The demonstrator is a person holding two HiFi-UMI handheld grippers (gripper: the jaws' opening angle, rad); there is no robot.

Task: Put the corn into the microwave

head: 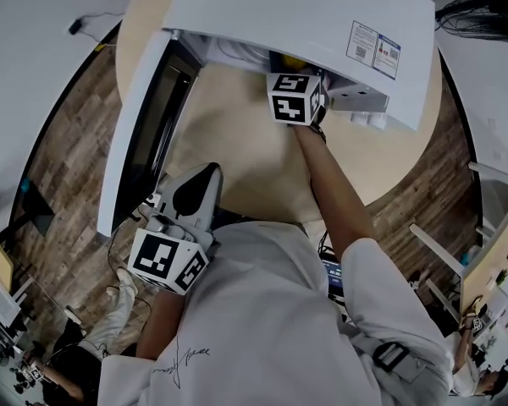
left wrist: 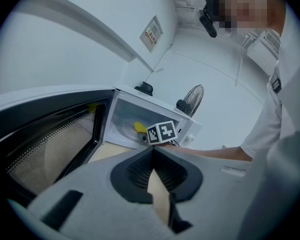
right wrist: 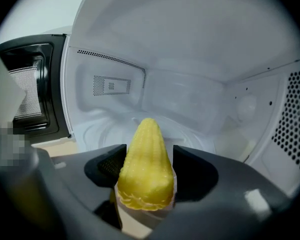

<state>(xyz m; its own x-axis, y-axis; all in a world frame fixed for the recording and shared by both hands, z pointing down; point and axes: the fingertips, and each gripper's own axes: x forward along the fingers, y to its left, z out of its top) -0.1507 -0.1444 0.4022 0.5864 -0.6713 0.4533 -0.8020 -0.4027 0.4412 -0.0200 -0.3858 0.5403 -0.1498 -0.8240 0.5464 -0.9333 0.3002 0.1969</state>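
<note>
Right hand-held gripper [right wrist: 146,156] loose around corn [right wrist: 144,171] inside microwave [right wrist: 190,91].

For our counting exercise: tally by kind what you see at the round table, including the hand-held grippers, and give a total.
Microwave: 1
Corn cob: 1
Grippers: 2, left gripper and right gripper
Round table: 1
Total: 5
</note>
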